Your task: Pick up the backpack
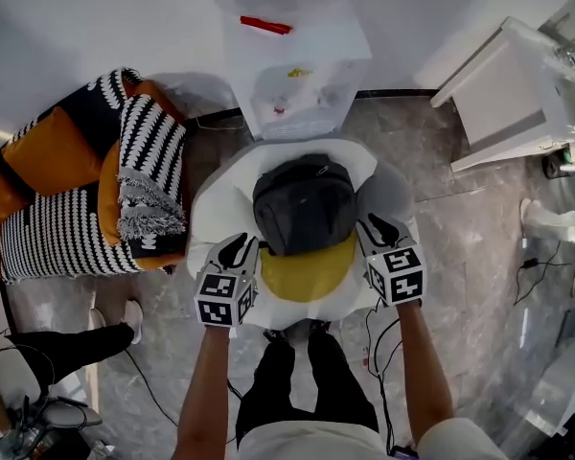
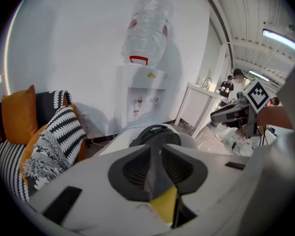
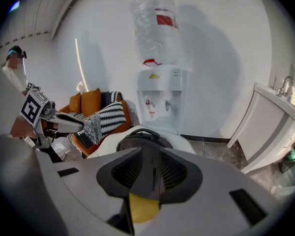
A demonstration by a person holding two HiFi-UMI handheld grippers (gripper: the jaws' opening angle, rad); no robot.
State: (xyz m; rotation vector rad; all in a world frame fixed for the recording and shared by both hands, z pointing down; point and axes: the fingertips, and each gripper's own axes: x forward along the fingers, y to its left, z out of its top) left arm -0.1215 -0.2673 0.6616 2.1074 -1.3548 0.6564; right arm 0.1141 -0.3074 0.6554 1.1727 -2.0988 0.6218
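Observation:
A black backpack (image 1: pixel 304 204) lies on a white round chair (image 1: pixel 209 214) with a yellow seat (image 1: pixel 307 278), its handle toward the far side. My left gripper (image 1: pixel 238 251) sits at the bag's near left edge, and my right gripper (image 1: pixel 379 228) at its near right edge. In the left gripper view the jaws (image 2: pixel 156 154) stand a little apart, with the backpack (image 2: pixel 155 133) and yellow seat showing through the gap. The right gripper view shows the same: jaws (image 3: pixel 154 157) slightly parted, backpack (image 3: pixel 140 140) just beyond them. Neither gripper presses on anything.
A water dispenser (image 1: pixel 297 84) stands against the wall behind the chair. A sofa with orange and striped cushions (image 1: pixel 77 190) is at the left, a white cabinet (image 1: pixel 517 94) at the right. A seated person's legs (image 1: pixel 57 348) and floor cables (image 1: pixel 379 353) are nearby.

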